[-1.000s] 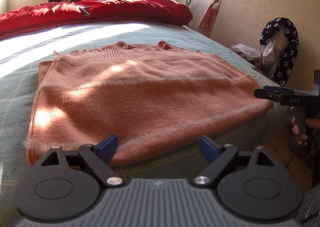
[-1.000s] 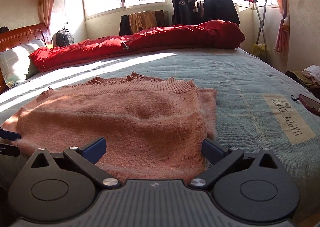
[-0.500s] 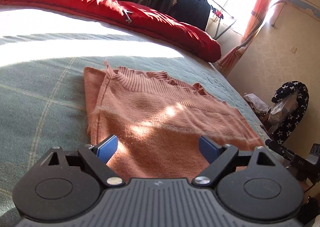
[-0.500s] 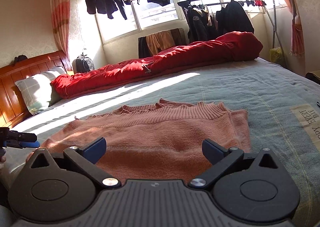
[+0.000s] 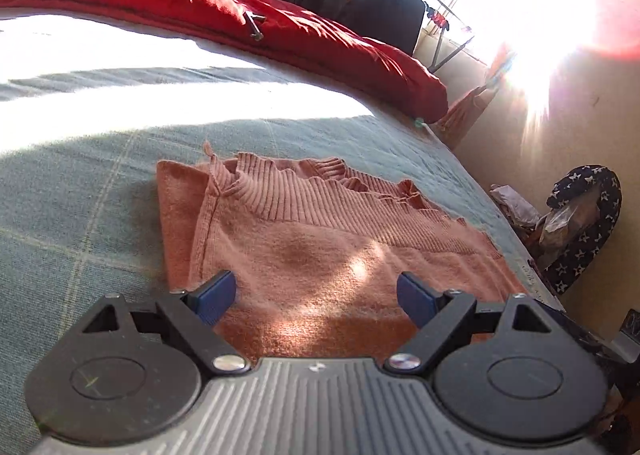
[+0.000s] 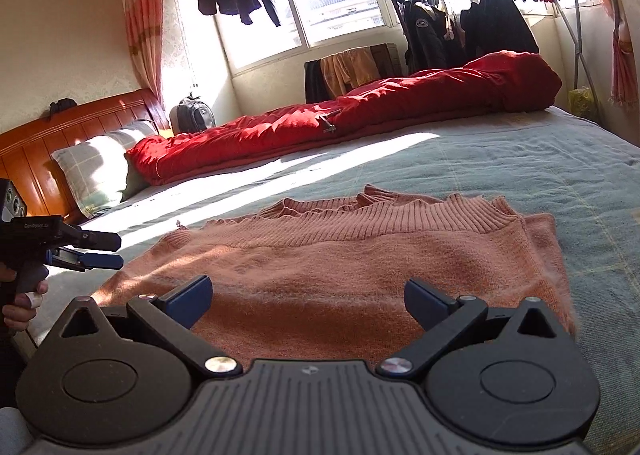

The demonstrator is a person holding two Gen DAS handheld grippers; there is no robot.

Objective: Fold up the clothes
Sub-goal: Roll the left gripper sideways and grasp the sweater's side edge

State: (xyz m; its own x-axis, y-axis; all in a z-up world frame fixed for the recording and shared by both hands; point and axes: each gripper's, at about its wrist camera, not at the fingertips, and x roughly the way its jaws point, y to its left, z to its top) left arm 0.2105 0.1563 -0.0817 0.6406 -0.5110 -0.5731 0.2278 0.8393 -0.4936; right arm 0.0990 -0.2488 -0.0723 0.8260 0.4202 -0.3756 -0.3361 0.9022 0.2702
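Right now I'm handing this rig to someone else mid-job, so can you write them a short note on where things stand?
Left claw: open, empty, above the sweater's near edge.
Right claw: open, empty, above the same edge further along.
Sweater: flat on the bed, partly folded into a rough rectangle, ribbed hem on the far side, an under layer showing at one end.
Done: the first folds, judging by the layers.
Left: probably grip the near edge with both claws and fold it over once more, then tidy.
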